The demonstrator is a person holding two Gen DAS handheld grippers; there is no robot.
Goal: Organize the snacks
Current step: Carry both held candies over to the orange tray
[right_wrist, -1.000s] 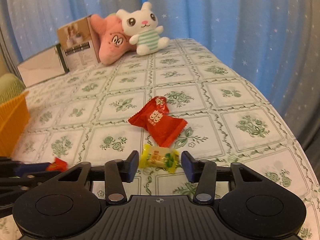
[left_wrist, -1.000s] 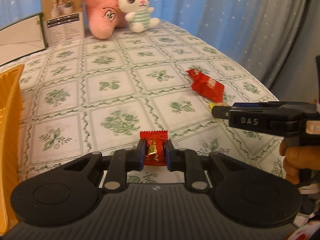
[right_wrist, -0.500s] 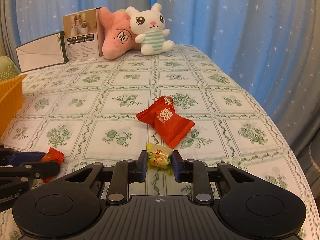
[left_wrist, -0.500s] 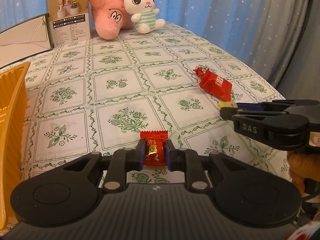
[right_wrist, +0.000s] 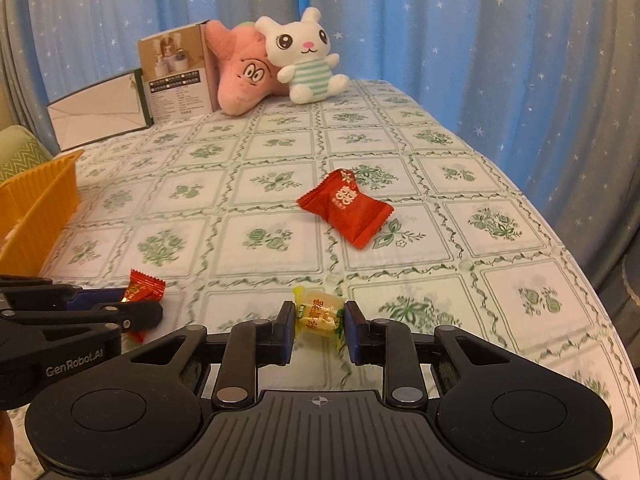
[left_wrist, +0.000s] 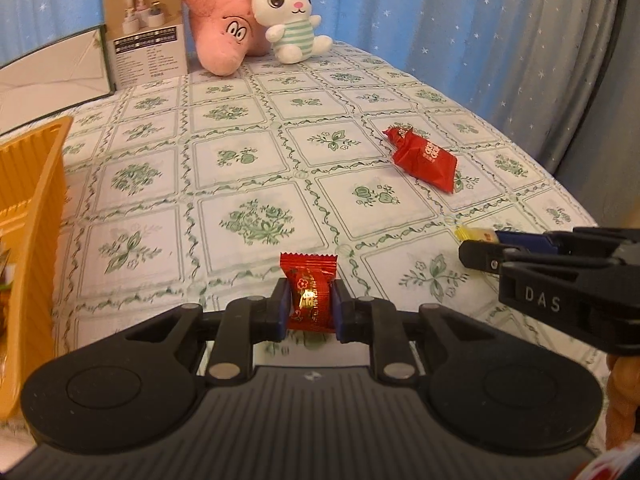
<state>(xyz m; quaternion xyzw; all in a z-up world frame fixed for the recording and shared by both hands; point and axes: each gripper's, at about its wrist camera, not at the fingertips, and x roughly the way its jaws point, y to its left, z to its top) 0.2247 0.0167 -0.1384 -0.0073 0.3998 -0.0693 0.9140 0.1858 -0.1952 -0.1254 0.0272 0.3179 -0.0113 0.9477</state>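
Left gripper [left_wrist: 310, 312] is clamped on a small red candy [left_wrist: 309, 292], lifted just above the floral tablecloth [left_wrist: 256, 184]. Right gripper [right_wrist: 318, 330] pinches a yellow candy [right_wrist: 320, 312], also held off the cloth. A larger red snack packet [right_wrist: 346, 208] lies loose further out, untouched. The orange basket [left_wrist: 36, 216] sits at the left edge, likely the drop spot. Risks: slick wrappers slipping out mid-carry since both grips catch the wrapper narrowly; the two grippers sit close and could bump heading to the basket; releasing early lands candy outside the rim.

Red candy [left_wrist: 310, 296] upright in jaws; yellow candy [right_wrist: 320, 314] gripped — red packet [right_wrist: 347, 208] flat
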